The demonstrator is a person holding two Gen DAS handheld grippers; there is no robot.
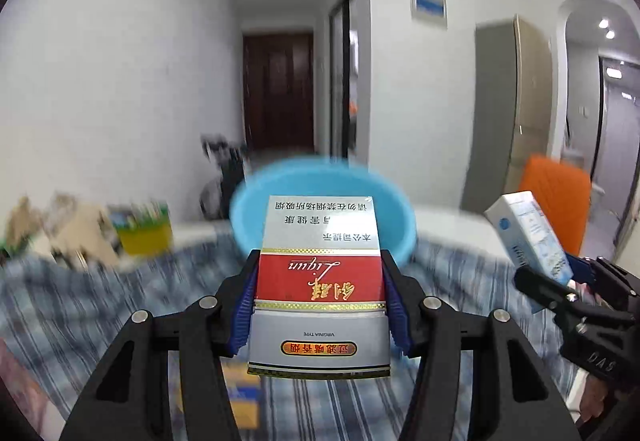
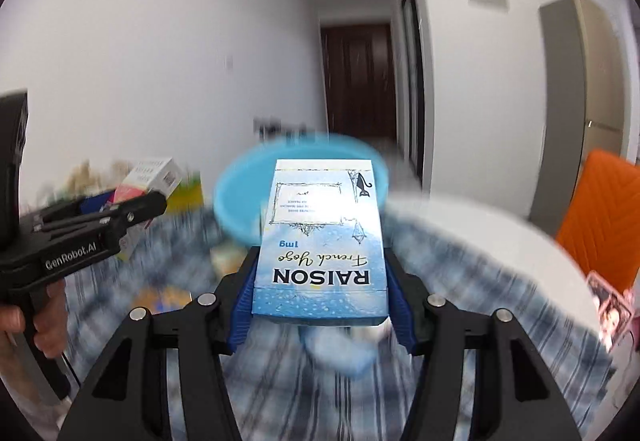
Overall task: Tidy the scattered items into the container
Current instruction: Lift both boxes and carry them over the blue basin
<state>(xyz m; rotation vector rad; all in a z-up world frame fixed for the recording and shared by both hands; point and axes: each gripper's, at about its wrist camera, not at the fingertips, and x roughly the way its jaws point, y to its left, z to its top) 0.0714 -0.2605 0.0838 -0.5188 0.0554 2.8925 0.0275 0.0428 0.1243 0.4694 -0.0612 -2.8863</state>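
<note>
the left gripper (image 1: 320,277) is partly closed, its blue pads pressing both long sides of a red and silver cigarette pack (image 1: 318,281), which it holds clear above the striped cloth (image 1: 80,301). the pack sits upside down to the camera, its printed face up. the right gripper (image 2: 320,273) is likewise clamped on a light blue cigarette pack (image 2: 320,241) marked "raison", also held off the cloth with its lettering inverted.

each gripper shows in the other's view: from the left wrist the right one appears at the right edge with the blue pack tilted in its jaws, and from the right wrist the left one appears at the left edge, a person's hand (image 2: 44,325) on its handle.

counted: two grippers, two held packs, one blue basin (image 1: 320,181). the basin stands on the cloth just beyond both packs, and its lower part is hidden behind them. one orange chair (image 1: 556,209) stands to the right.

on the cloth below the left gripper lies a yellow and blue box (image 1: 240,393), partly covered by the pack and finger. below the right gripper lies a pale blue item (image 2: 340,349) too blurred to name. a yellow and green box (image 1: 142,229) and a beige heap (image 1: 60,229) at the left are smeared; what they are cannot be told. the inside of the basin is hard to make out.
</note>
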